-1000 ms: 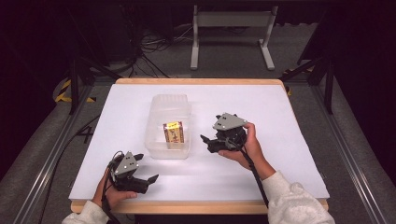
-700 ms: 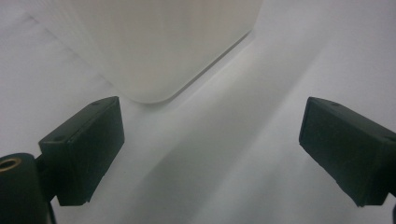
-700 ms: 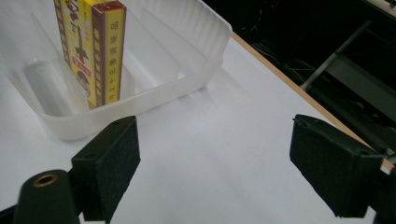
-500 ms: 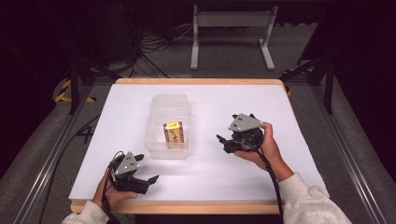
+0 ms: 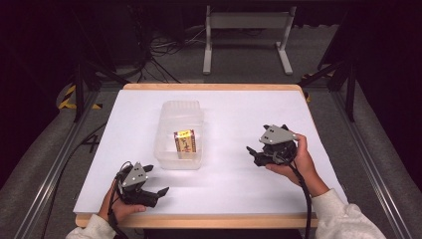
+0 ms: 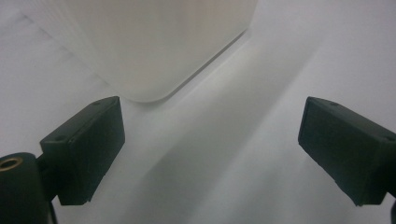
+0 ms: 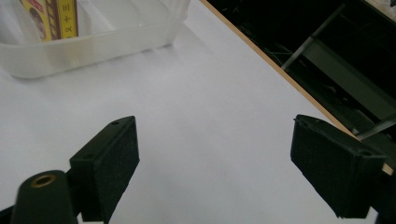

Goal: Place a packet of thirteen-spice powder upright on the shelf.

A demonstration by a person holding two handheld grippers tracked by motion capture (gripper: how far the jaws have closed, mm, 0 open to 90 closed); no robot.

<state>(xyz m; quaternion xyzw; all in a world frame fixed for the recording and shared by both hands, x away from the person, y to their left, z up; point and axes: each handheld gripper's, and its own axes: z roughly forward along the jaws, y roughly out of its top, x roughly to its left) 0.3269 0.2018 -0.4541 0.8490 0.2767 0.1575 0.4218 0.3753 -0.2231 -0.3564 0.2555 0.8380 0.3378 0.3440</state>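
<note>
From above, the clear, rounded-corner plastic tub (image 5: 180, 133) sits on the white table (image 5: 239, 184) with a small yellow-and-red printed box (image 5: 184, 141) standing inside it. The right gripper (image 5: 255, 153), which a second ago hovered close beside the tub, has drawn well away to the tub's right. The left gripper (image 5: 160, 191) has stayed put, near the tub's front left corner. With the box already in the tub, I'd judge the placing done and the hand retreating.

In the left gripper view, the jaws stand wide apart and empty, with the tub's frosted corner (image 6: 149, 42) just ahead.

In the right gripper view, the jaws gape wide too, holding nothing; the tub (image 7: 93, 44) and its box (image 7: 51, 18) lie off beyond them.
</note>
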